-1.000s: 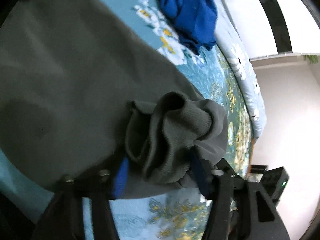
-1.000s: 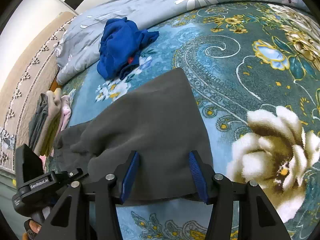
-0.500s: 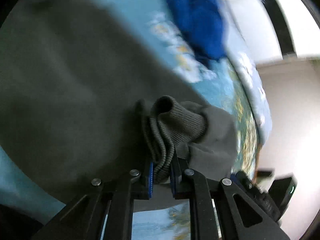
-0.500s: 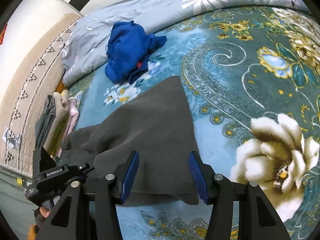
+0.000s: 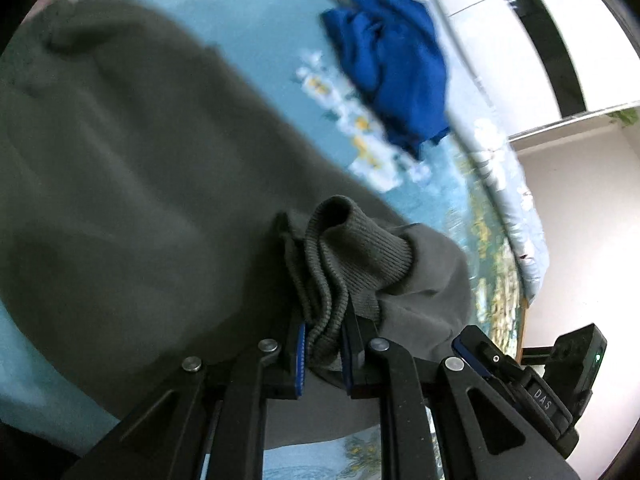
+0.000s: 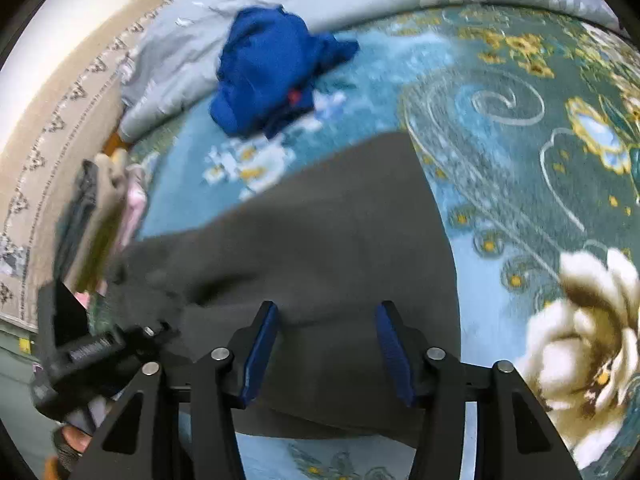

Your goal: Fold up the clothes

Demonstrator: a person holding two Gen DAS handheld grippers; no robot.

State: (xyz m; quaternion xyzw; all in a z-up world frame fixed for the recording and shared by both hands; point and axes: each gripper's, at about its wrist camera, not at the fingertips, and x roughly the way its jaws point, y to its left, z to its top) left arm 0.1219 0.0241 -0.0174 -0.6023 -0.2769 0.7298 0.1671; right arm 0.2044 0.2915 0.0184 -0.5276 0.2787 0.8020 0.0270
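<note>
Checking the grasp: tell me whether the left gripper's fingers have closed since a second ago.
Yes. The left gripper has shut inward on the ribbed cuff, which stays put.

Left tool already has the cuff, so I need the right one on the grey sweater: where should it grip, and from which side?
Take the grey sweater at its near straight edge, just below the open right tool, coming in low from the near side. That edge lies flat on the bedspread, so one finger probably must slide under. The left tool holds the ribbed cuff.

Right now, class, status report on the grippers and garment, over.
Left gripper shut on grey sweatshirt's ribbed cuff. Right gripper open over grey sweatshirt. Blue garment apart, beyond.
</note>
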